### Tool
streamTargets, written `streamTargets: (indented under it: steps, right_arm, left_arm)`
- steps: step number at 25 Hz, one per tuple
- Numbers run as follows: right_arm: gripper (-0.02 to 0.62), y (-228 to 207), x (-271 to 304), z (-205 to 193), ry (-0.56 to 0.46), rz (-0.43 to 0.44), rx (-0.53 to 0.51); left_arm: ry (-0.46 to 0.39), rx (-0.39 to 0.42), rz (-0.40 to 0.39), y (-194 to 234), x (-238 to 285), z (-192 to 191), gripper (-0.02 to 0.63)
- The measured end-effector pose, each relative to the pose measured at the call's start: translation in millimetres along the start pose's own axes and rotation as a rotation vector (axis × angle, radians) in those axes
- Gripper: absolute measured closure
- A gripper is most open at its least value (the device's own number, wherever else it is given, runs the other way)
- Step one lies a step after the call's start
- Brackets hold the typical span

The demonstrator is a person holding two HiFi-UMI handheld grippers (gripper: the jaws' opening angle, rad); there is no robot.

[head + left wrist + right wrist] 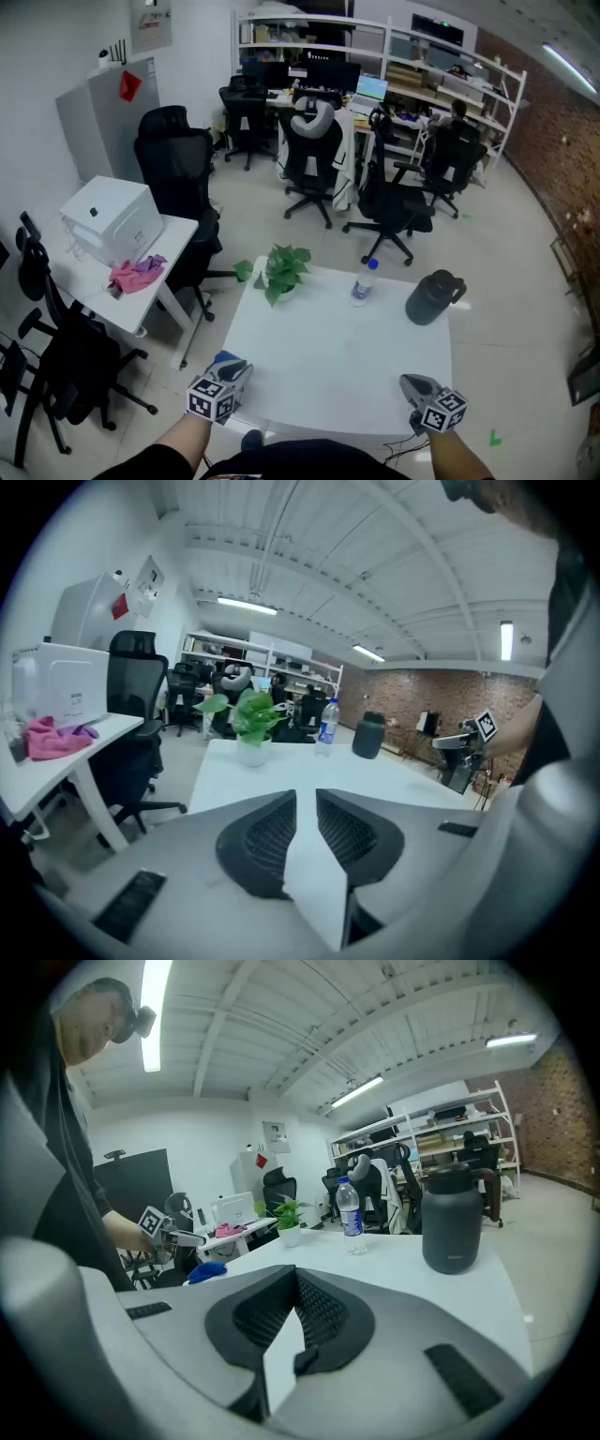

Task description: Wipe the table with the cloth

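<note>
A small blue cloth lies at the front left corner of the white table; the right gripper view shows the blue cloth flat on the tabletop. My left gripper hovers right at it, jaws a narrow slit apart with nothing between them; its own view misses the cloth. My right gripper sits over the front right edge, jaws shut and empty.
At the table's far side stand a potted plant, a water bottle and a dark jug. A side desk on the left holds a white box and a pink cloth. Office chairs stand behind.
</note>
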State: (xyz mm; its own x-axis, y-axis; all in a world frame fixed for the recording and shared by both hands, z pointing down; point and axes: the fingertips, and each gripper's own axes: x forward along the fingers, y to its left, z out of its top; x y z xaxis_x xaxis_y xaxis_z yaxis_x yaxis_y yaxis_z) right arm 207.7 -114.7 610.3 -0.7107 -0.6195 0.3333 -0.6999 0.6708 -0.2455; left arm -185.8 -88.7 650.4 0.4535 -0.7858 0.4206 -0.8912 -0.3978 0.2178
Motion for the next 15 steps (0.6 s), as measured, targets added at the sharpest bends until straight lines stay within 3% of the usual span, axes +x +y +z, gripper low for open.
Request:
streamTargets:
  steps: [6, 12, 15]
  right_arm:
    - [0.588, 0.1, 3.2, 4.4, 0.009, -0.010, -0.016]
    - [0.588, -0.5, 0.6, -0.8, 0.031, -0.023, -0.021]
    - [0.588, -0.8, -0.6, -0.8, 0.036, -0.030, -0.023]
  left_arm:
    - [0.196, 0.024, 0.166, 89.5, -17.1, -32.0, 0.379]
    - [0.419, 0.112, 0.151, 108.9, -3.9, -85.7, 0.347]
    - [0.495, 0.110, 0.149, 109.6, 6.8, -102.8, 0.347]
